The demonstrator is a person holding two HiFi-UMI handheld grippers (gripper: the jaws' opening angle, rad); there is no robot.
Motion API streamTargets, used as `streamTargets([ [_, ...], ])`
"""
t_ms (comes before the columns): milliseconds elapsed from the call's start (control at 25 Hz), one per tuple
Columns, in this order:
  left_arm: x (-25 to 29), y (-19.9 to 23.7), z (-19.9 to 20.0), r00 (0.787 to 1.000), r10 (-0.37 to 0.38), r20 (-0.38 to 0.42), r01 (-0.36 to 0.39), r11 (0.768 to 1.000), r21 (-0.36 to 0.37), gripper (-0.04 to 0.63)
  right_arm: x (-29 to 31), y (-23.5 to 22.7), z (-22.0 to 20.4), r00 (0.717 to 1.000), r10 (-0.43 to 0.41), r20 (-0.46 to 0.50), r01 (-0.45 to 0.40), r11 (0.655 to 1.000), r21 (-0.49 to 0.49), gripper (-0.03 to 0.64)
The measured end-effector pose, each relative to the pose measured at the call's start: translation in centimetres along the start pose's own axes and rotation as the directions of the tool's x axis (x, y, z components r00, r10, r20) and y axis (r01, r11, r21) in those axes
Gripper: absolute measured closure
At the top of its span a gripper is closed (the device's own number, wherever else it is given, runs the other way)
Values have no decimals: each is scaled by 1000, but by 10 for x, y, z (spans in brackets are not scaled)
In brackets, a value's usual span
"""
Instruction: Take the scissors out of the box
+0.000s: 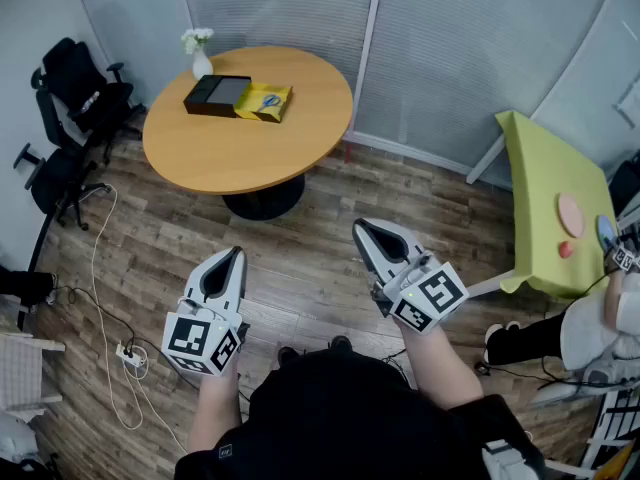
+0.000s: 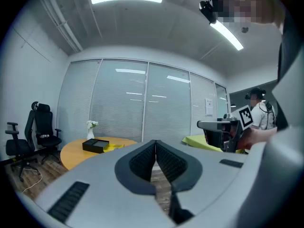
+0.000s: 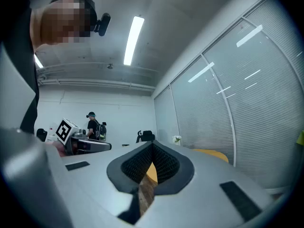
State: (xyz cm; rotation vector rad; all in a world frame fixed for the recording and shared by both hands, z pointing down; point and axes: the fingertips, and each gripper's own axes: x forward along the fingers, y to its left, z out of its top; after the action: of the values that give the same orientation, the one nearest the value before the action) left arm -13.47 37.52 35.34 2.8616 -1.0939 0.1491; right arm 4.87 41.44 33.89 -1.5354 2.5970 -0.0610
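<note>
Approach was judged in hand. Left gripper (image 1: pixel 237 255) and right gripper (image 1: pixel 360 230) were held closed, empty. Scissors (image 1: pixel 268 100) were seen at eleven o'clock, in the yellow box (image 1: pixel 246 111) on the table (image 1: pixel 240 153); nearing and jaw-opening were required.

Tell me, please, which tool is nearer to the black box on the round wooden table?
Left. The left tool is well short of the black box; the right tool is farther off, rightward.
</note>
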Motion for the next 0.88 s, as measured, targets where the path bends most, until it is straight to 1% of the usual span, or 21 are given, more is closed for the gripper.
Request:
streamTargets([
  [280, 6, -14, -4, 1000, -1, -10, 1, 1000, -5, 580, -15, -14, 1, 1000, -14, 7, 14, 1000, 6, 581],
  [440, 17, -29, -3, 1000, -14, -11, 14, 1000, -6, 580, -28, -28, 1, 1000, -27, 11, 27, 1000, 15, 581],
  [520, 23, -37, -2, 1000, -17, -11, 17, 1000, -3, 580, -38, -39, 1, 999, -37, 18, 36, 999, 34, 581],
  [680, 34, -51, -3, 1000, -6, -20, 6, 1000, -8, 580, -59, -61, 4, 998, -49, 48, 44, 994, 103, 581],
  [880, 54, -73, -7, 1000, -16, -27, 15, 1000, -27, 580, -80, -86, -1, 998, -48, 49, 41, 991, 124, 580],
])
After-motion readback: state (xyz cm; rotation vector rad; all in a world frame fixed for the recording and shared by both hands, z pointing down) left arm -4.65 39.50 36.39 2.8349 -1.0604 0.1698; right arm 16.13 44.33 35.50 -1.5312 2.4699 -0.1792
